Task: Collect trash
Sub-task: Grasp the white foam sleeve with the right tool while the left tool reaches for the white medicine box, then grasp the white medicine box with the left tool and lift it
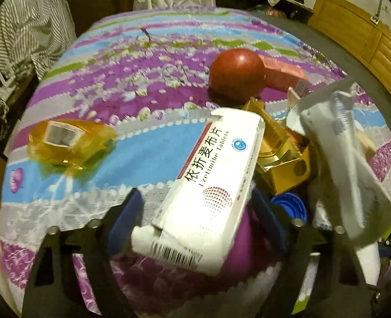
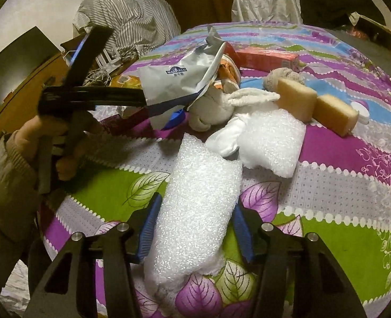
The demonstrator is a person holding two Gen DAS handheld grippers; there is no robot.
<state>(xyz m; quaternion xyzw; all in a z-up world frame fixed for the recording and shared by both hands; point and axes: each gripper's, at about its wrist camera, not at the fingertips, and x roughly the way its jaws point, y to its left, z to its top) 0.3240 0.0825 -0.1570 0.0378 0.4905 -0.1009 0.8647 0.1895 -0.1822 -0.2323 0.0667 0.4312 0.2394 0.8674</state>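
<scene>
Left wrist view: the left gripper [image 1: 195, 206] had its blue fingers [image 1: 126, 212] spread wide either side of a white tablet box [image 1: 208, 185]. The box looked blurry and tilted, so I honestly couldn't tell if it was pinched or just dropping onto the pile of a gold carton [image 1: 280, 156] and silver pouch [image 1: 338, 143] at the bed's [image 1: 142, 84] right edge. If it wasn't held, it could slide off the heap.

Right wrist view: the right gripper [image 2: 195, 230] sat partly open around a bubble wrap roll [image 2: 198, 206] near the bed's front edge, pads close to its sides. That squishy wrap could slip out of a loose squeeze.
</scene>
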